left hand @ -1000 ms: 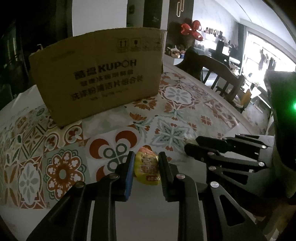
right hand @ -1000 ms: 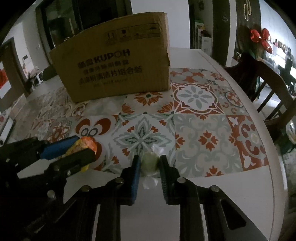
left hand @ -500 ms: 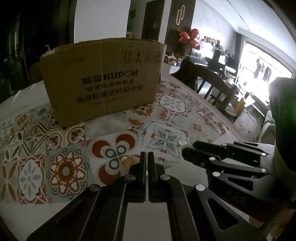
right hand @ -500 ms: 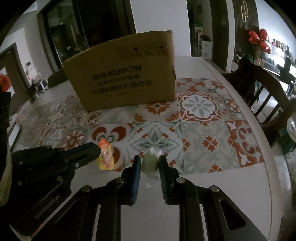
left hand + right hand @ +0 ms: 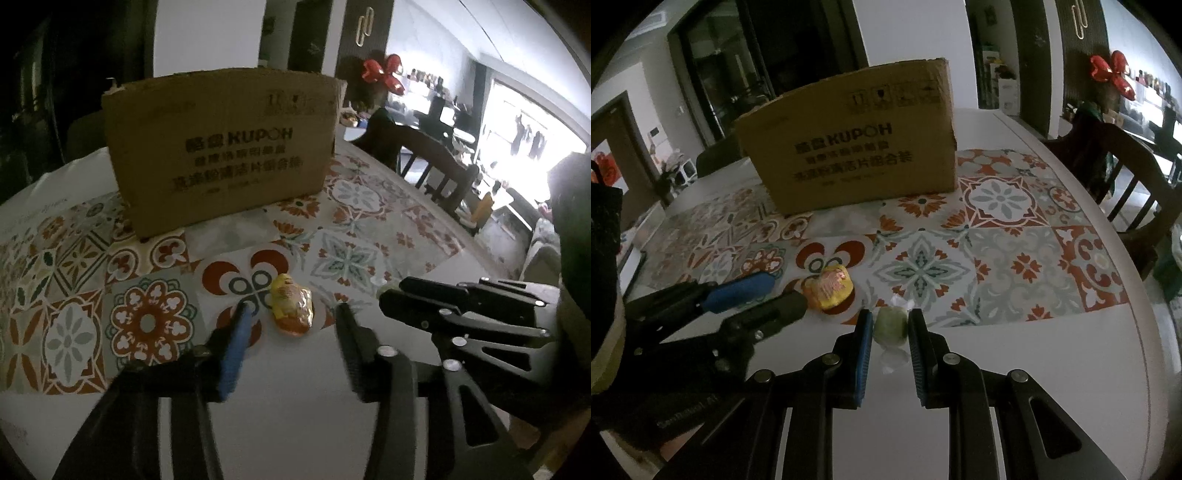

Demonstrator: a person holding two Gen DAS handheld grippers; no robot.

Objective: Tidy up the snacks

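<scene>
The yellow-orange snack packet [image 5: 291,309] lies on the patterned mat [image 5: 155,288], between the spreading fingers of my left gripper [image 5: 293,310], whose jaws are opening and not pressing it. My right gripper [image 5: 890,326] is clamped on a pale green wrapped candy [image 5: 891,326]. Beyond both stands a cardboard box [image 5: 221,147] on the mat.

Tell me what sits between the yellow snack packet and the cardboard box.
Nothing stands there: between the yellow snack packet and the cardboard box lies only bare patterned table mat. Both wrist views show it.
</scene>
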